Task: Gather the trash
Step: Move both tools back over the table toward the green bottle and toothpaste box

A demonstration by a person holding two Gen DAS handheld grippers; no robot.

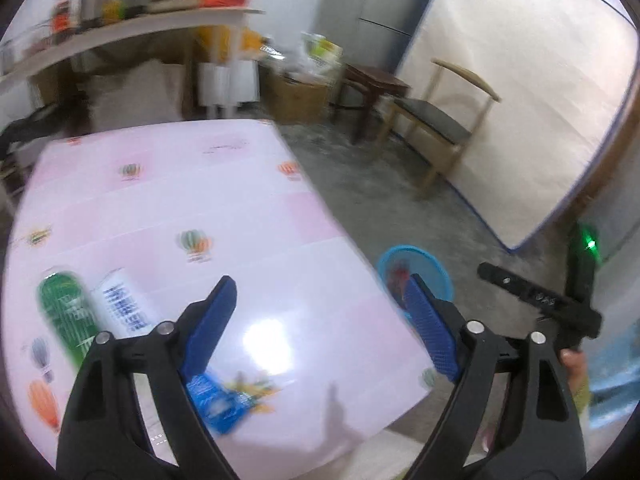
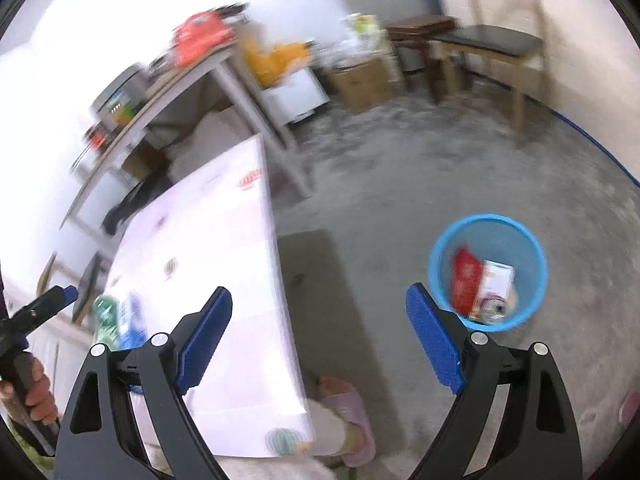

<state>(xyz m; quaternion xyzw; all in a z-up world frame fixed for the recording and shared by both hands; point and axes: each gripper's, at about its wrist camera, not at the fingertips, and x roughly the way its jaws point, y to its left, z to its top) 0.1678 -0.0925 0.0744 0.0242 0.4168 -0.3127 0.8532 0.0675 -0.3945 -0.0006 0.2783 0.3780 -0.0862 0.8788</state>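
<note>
A green bottle (image 1: 64,312) and a white-and-blue carton (image 1: 124,304) lie side by side at the left of the pink-clothed table (image 1: 200,200). Near the front edge lies a blue wrapper (image 1: 216,400), partly under my left finger. My left gripper (image 1: 320,284) hangs open above the table with nothing between its fingers. The blue bin (image 2: 488,224) stands on the floor to the right of the table, holding a red packet (image 2: 466,280) and a white box (image 2: 496,280). My right gripper (image 2: 320,292) is open and empty over the floor between table and bin.
A wooden chair (image 1: 440,120) and a dark stool (image 1: 372,80) stand by the far wall, with a cardboard box (image 1: 296,96) beside them. A cluttered shelf (image 1: 132,28) runs behind the table. A slippered foot (image 2: 352,420) is by the table's near corner. The floor is bare concrete.
</note>
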